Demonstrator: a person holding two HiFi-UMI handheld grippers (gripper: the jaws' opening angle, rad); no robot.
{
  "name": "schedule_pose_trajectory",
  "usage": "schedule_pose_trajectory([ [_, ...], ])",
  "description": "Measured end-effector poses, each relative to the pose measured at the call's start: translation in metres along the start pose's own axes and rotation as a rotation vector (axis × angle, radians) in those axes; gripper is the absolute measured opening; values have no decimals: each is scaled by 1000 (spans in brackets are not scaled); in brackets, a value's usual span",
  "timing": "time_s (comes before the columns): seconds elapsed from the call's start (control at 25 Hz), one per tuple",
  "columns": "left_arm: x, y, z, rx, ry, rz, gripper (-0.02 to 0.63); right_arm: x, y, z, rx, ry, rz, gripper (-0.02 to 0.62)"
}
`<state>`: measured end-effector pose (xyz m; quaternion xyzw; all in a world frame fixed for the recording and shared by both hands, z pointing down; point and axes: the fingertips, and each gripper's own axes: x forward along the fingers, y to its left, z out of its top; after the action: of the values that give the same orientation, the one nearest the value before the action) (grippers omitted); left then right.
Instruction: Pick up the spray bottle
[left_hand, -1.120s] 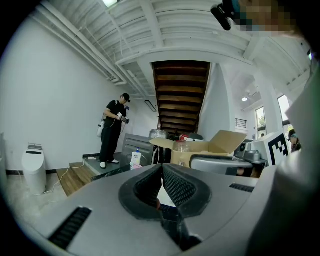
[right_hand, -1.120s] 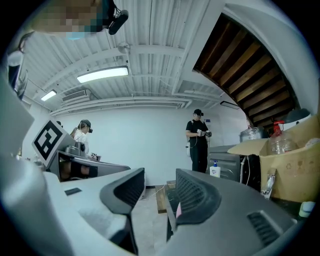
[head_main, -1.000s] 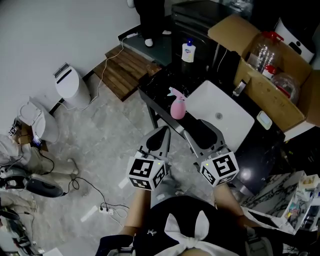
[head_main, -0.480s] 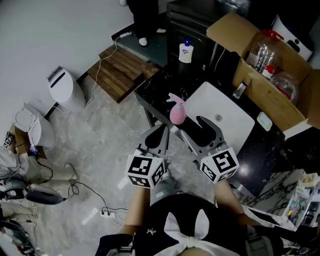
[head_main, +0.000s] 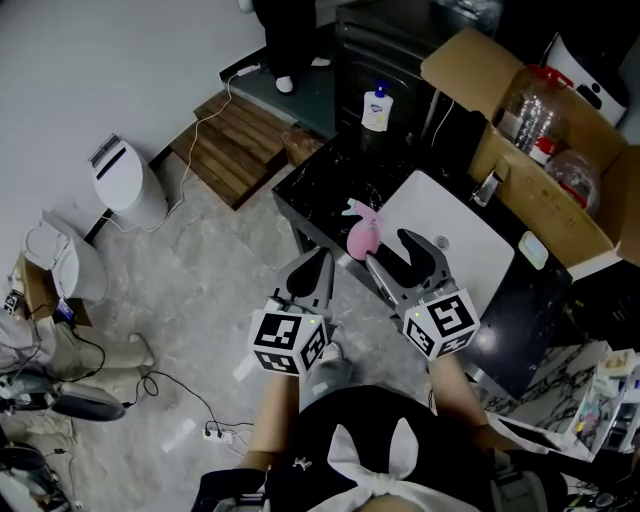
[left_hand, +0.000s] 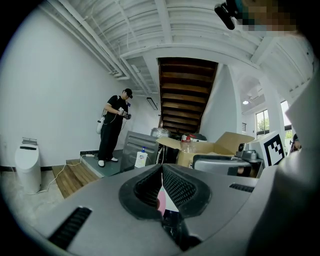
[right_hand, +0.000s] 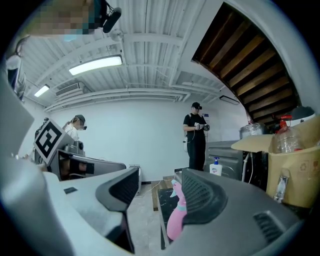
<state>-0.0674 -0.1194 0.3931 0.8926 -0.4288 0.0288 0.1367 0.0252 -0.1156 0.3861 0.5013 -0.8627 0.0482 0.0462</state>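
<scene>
A pink spray bottle (head_main: 362, 234) with a pale trigger head stands at the near edge of a black table (head_main: 318, 185). My right gripper (head_main: 390, 250) is open just short of it, and the bottle is off its left jaw tip. In the right gripper view the spray bottle (right_hand: 175, 220) shows in the gap ahead, partly hidden by the right jaw, with no pad touching it; the right gripper (right_hand: 160, 177) holds nothing. My left gripper (head_main: 320, 258) is to the left, shut and empty, over the floor by the table edge. In its own view the left gripper (left_hand: 161, 168) has its pads together.
A white basin or board (head_main: 455, 240) lies on the table right of the bottle. A white pump bottle (head_main: 376, 105) stands further back. A cardboard box (head_main: 540, 175) with plastic jars is at the right. A white bin (head_main: 125, 185) and a wooden platform (head_main: 235, 140) are left. A person (left_hand: 114, 127) stands beyond.
Both grippers have moved forward toward the table. The right gripper's tips are now close beside the spray bottle, and its jaws stand wider. The left jaws stay closed.
</scene>
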Motion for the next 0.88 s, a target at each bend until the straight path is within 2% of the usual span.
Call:
schedule_pose_trajectory([
  [0.16,9,13,2,0,6,-13,28,15,-6,-5,-2,17,-15,255],
  [0.6,34,41,-12,6,47,-56,28,54,-35,-53,6,124,-76,256],
  [0.88,50,46,-28,12,106,-32,28,65,-53,-60,-2,147,-84,256],
])
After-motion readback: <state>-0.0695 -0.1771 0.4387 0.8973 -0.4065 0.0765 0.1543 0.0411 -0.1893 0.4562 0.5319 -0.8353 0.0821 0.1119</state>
